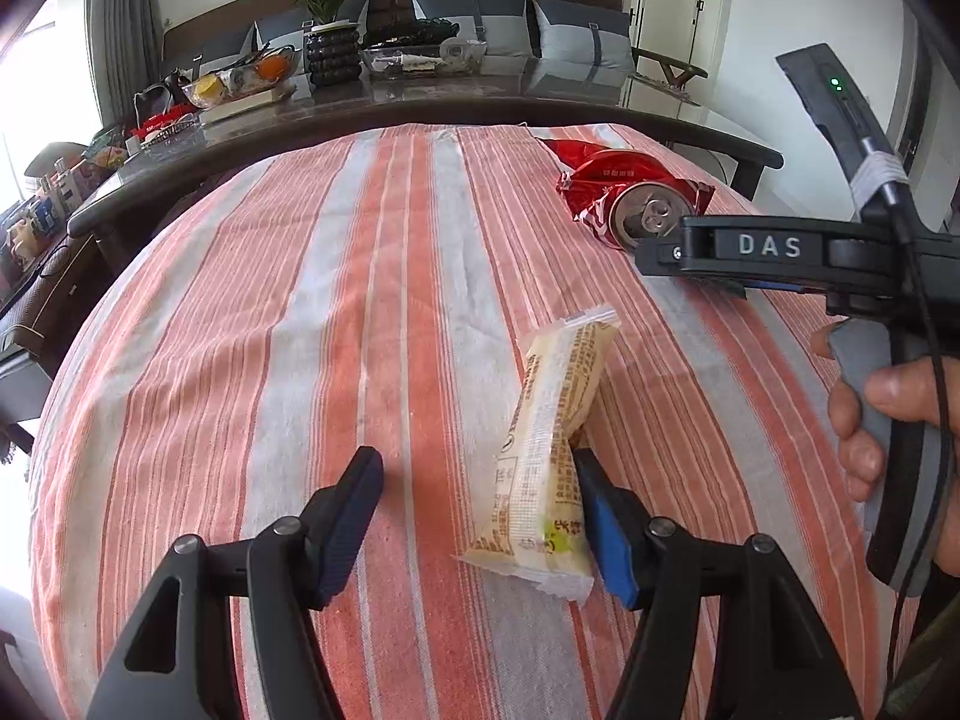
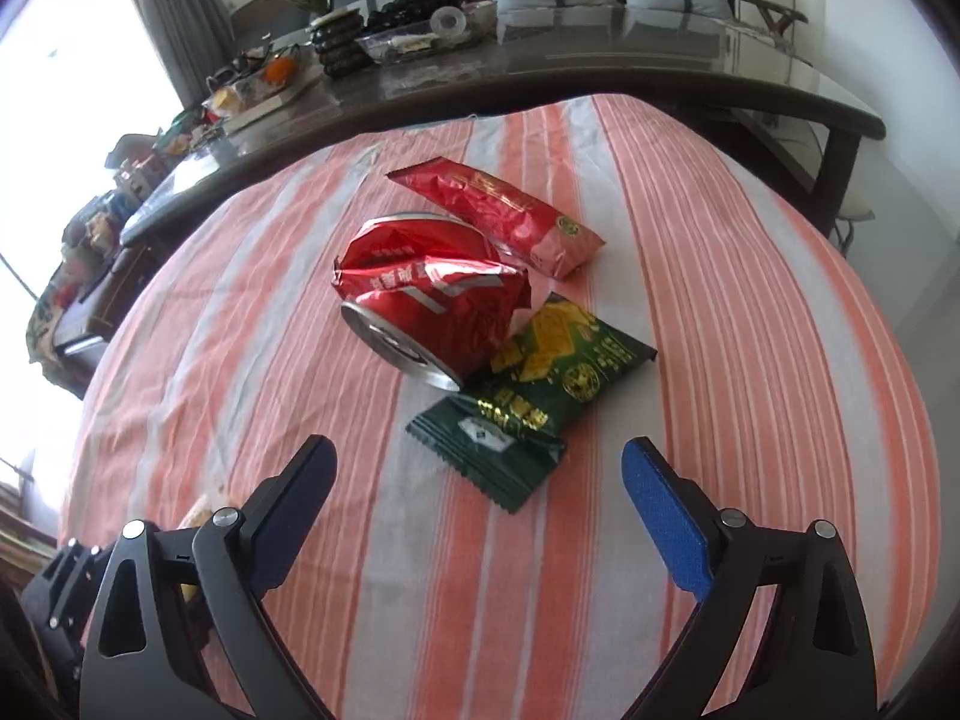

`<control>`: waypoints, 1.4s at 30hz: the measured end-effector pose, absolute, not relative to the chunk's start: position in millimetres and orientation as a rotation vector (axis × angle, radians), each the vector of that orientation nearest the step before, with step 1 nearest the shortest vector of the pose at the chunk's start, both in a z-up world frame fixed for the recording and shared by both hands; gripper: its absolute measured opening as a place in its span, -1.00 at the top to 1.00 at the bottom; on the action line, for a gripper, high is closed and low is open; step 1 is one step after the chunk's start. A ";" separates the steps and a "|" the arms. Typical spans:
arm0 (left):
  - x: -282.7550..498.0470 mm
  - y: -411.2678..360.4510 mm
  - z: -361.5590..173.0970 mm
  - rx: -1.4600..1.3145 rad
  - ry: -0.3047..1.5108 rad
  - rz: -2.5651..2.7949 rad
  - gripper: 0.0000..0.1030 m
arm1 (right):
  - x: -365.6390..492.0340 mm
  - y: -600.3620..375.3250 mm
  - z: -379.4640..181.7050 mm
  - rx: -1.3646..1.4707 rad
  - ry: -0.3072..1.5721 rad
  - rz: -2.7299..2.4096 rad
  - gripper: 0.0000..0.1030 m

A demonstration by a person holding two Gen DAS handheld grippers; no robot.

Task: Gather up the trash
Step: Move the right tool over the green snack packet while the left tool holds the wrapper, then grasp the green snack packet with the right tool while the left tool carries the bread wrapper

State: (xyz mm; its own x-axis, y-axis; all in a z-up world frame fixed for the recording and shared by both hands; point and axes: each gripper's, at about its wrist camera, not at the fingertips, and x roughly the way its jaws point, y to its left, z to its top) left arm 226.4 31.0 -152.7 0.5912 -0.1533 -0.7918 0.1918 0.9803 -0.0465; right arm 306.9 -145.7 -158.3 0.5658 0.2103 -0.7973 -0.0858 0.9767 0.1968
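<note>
Our left gripper (image 1: 474, 516) has black, triangular, cut-out finger arms with round silver screws at the pivots and blue textured pads (image 1: 606, 534). Our right gripper (image 2: 480, 516) is built the same: black arms, silver screws, blue pads (image 2: 666, 516). From the left wrist view its black body carries white letters "DAS", a grey handle, a black cable, white tape and a small green light.
</note>
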 end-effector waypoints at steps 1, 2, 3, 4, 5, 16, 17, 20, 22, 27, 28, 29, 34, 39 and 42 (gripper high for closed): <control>225.5 30.0 -153.0 0.051 0.917 -0.198 -0.27 | 313.1 -140.7 -161.3 0.123 0.954 0.155 -0.87; 225.4 28.8 -153.0 0.060 0.917 -0.195 -0.27 | 316.9 -137.8 -164.5 0.091 0.949 0.129 -0.78; 225.3 28.0 -153.2 0.066 0.917 -0.192 -0.28 | 319.0 -136.7 -167.3 0.052 0.942 0.100 -0.58; 225.4 27.8 -153.3 0.068 0.917 -0.192 -0.28 | 318.7 -136.2 -168.6 -0.002 0.927 0.069 -0.40; 225.6 28.2 -153.4 0.066 0.918 -0.193 -0.28 | 314.7 -140.6 -167.5 -0.042 0.900 0.057 -0.12; 225.1 26.0 -153.1 0.074 0.923 -0.212 -0.30 | 225.0 -217.5 -162.5 -0.116 0.924 0.207 0.01; 225.5 26.0 -152.2 0.073 0.930 -0.230 -0.30 | 217.5 -222.1 -161.5 -0.117 0.929 0.219 0.01; 226.4 25.8 -148.2 0.036 0.933 -0.300 -0.30 | 205.7 -230.0 -158.0 -0.107 0.945 0.258 -0.16; 228.0 22.5 -147.9 0.042 0.932 -0.300 -0.30 | 205.3 -230.2 -155.0 -0.096 0.951 0.265 -0.37; 231.8 11.1 -151.2 0.088 0.937 -0.299 -0.30 | 221.4 -225.2 -154.9 -0.074 1.002 0.215 -0.54; 232.6 10.8 -150.7 0.087 0.937 -0.302 -0.30 | 225.4 -225.9 -156.5 -0.060 1.020 0.199 -0.54; 233.4 10.5 -149.8 0.080 0.937 -0.308 -0.30 | 226.3 -227.9 -157.2 -0.046 1.029 0.184 -0.54; 235.1 9.6 -147.9 0.075 0.947 -0.326 0.64 | 222.2 -232.7 -152.7 -0.072 1.029 0.133 0.19; 223.0 9.6 -143.7 0.015 0.947 -0.361 0.67 | 207.0 -239.4 -141.0 -0.058 0.999 0.172 0.24; 211.2 2.5 -137.4 0.005 0.932 -0.378 0.68 | 196.3 -242.9 -135.1 -0.050 0.981 0.202 0.25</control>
State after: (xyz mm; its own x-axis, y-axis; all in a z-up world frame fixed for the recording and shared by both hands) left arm 211.2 2.5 -137.4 0.5355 -0.3151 -0.7836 0.3195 0.9344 -0.1574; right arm 196.3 -242.9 -135.1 0.5389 0.1476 -0.8293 -0.1923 0.9801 0.0495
